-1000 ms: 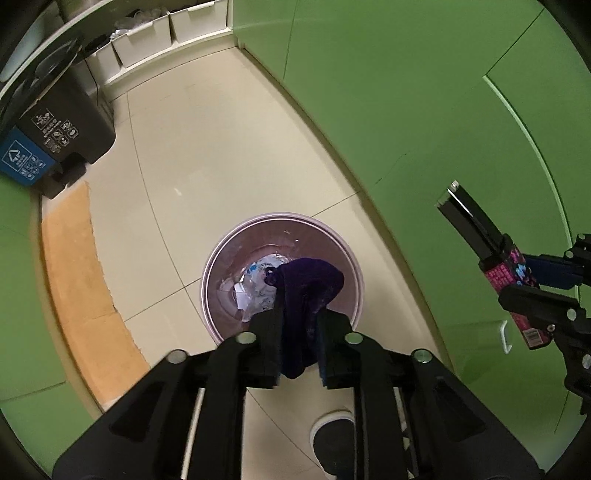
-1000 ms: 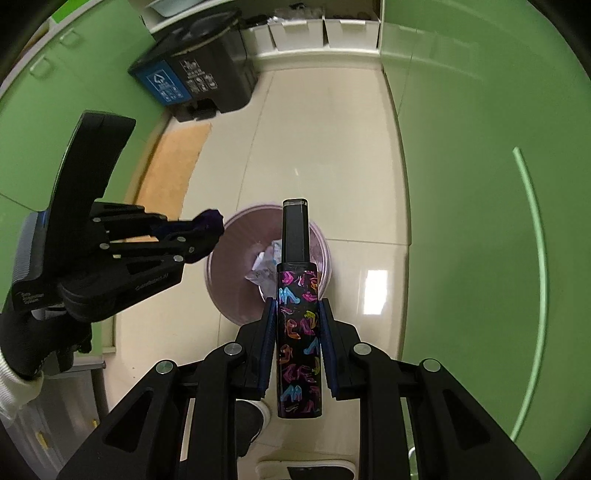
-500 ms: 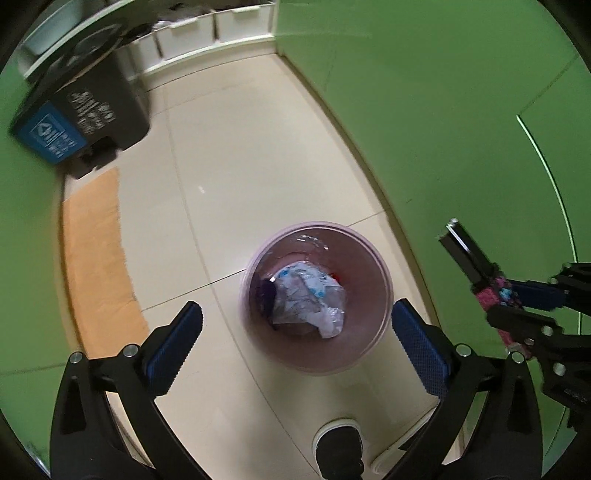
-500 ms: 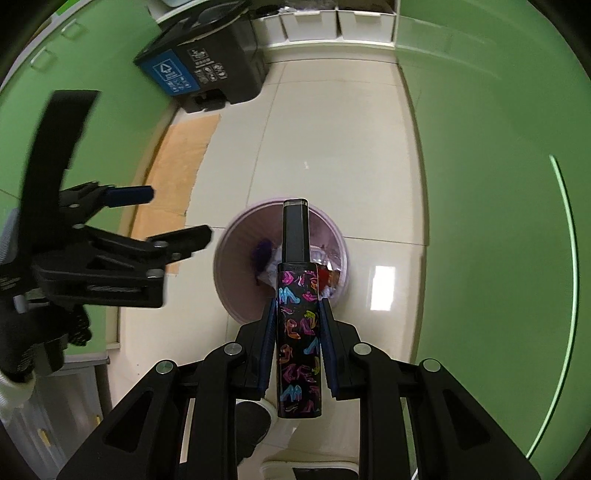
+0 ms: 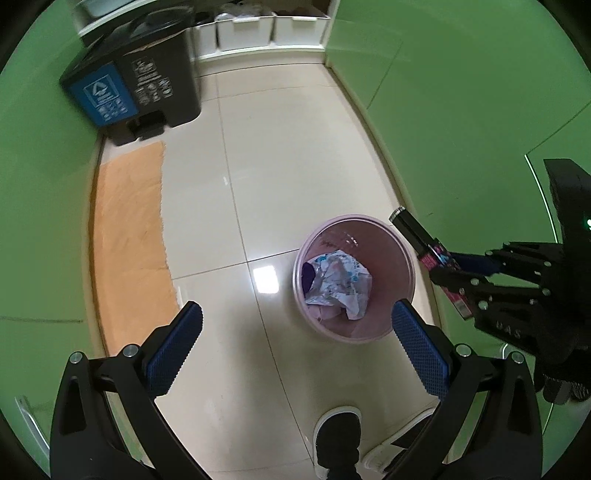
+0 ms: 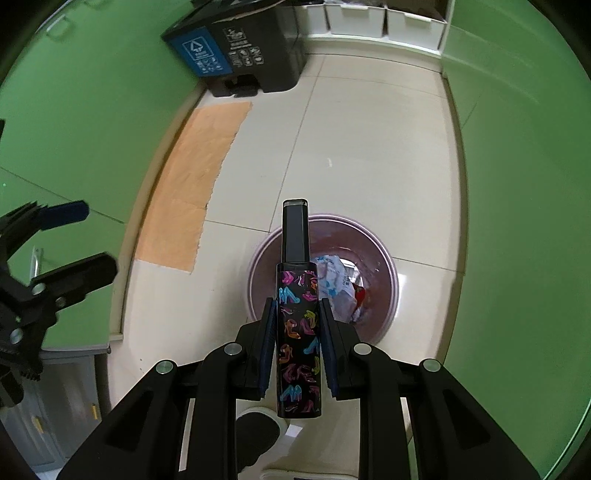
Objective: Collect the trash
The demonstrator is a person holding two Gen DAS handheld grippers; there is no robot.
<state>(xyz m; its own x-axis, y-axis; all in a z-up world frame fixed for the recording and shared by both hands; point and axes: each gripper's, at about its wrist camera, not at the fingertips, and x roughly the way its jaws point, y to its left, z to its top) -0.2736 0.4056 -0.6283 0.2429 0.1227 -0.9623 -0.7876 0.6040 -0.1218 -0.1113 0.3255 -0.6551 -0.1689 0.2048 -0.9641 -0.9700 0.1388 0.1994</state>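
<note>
Between the right gripper's (image 6: 297, 343) jaws, pinched, a slim patterned box (image 6: 298, 332) points its long axis down over the pink bin's (image 6: 388, 317) near rim; the left gripper (image 5: 295, 343), jaws spread and empty, hangs beside it.

From my feed I list: cream tiled floor (image 5: 295, 155), glossy, with a ceiling-light glare patch (image 5: 266, 279); green cabinet fronts (image 5: 461, 110) on both sides; orange mat (image 5: 129, 236) along one edge; black pedal bin (image 5: 147, 88) with blue label; white storage boxes (image 5: 273, 27) at the far end.
</note>
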